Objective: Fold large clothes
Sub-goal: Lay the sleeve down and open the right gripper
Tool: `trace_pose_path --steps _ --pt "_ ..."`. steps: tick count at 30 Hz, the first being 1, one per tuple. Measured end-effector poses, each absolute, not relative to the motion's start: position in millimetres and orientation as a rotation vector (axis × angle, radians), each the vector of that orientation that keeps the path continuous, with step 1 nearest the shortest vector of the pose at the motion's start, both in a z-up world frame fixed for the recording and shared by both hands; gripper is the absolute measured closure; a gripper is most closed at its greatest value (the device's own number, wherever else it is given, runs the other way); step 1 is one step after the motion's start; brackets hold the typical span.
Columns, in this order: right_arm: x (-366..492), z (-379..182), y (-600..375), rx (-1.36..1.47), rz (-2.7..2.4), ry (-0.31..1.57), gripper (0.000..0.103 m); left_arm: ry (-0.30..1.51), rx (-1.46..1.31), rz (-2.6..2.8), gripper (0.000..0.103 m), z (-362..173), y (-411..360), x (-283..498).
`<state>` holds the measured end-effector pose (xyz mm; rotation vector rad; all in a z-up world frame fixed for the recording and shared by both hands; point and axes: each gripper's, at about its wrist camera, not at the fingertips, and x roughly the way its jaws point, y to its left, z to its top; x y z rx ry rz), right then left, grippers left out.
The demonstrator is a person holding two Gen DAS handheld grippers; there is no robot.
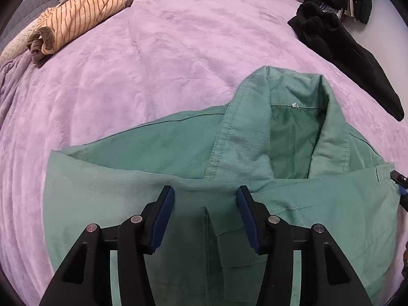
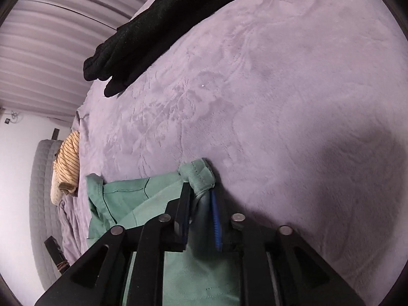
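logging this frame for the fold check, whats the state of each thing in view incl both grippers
green jacket: lying on the bed, partly folded, collar open upward
left gripper: open, fingers over the jacket's folded edge
right gripper: shut on the jacket's edge
striped shirt: folded, at the bed's far corner
black garment: unfolded, draped along the bed's edge
purple blanket: spread over the bed, lightly creased

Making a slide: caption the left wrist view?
Open left gripper above a green cotton jacket on a lilac plush blanket.

Lilac plush bedspread (image 1: pixel 178 51) over bed, pleated pale curtains (image 2: pixel 58 58) behind, grey quilted headboard (image 2: pixel 42 204), white wall.
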<state>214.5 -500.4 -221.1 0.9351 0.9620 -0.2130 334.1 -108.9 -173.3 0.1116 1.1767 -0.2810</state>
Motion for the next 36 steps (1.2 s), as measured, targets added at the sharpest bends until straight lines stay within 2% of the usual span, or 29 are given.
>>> trace_pose_path --steps 3,7,9,10,11,15,16,17,23,27,31,34,36 --pt "188.0 -197.2 -492.3 0.877 -0.177 0.982 0.059 1.167 0.104 -0.314 0.050 -155.1 -94.2 325.0" --pt "130.7 -188.2 -468.5 0.832 -0.139 1.057 0.059 1.177 0.114 -0.384 0.050 -143.5 -86.6 295.1" --pt "110.3 -202.4 -462.4 0.874 -0.136 1.114 0.059 1.204 0.122 -0.413 0.044 -151.1 -91.0 279.3" --pt "103.2 -213.5 -460.5 0.909 -0.129 1.143 0.064 1.210 0.141 -0.409 0.033 -157.2 -92.0 271.4" --pt "97.2 -221.8 -459.0 0.928 -0.125 1.155 0.095 1.209 0.181 -0.385 0.033 -166.8 -95.4 263.6" --pt "76.5 -230.9 -462.8 0.907 -0.231 1.128 0.097 1.196 0.218 -0.354 0.032 -193.2 -90.7 253.6" --pt "71.5 -230.3 -464.9 0.898 -0.272 1.129 0.097 1.195 0.219 -0.346 0.032 -191.5 -88.3 253.4" --pt "66.8 -228.9 -466.4 0.871 -0.317 1.151 0.101 1.200 0.228 -0.331 0.032 -187.9 -85.7 254.0" --pt "48.6 -191.1 -452.1 0.770 -0.305 1.134 0.099 1.201 0.147 -0.309 0.032 -151.0 -57.9 245.6" --pt "65.7 -168.5 -420.1 0.664 -0.205 1.092 0.099 1.203 0.142 -0.348 0.032 -146.9 -60.8 228.1" --pt "93.8 -189.7 -393.2 0.574 -0.185 1.173 0.099 1.263 0.207 -0.304 0.031 -185.2 -71.7 222.9" --pt "97.4 -220.0 -397.2 0.613 -0.214 1.248 0.101 1.256 0.192 -0.299 0.028 -181.3 -66.3 220.0" --pt "89.2 -217.6 -403.0 0.661 -0.224 1.233 0.101 1.260 0.218 -0.276 0.028 -173.4 -59.4 215.5"
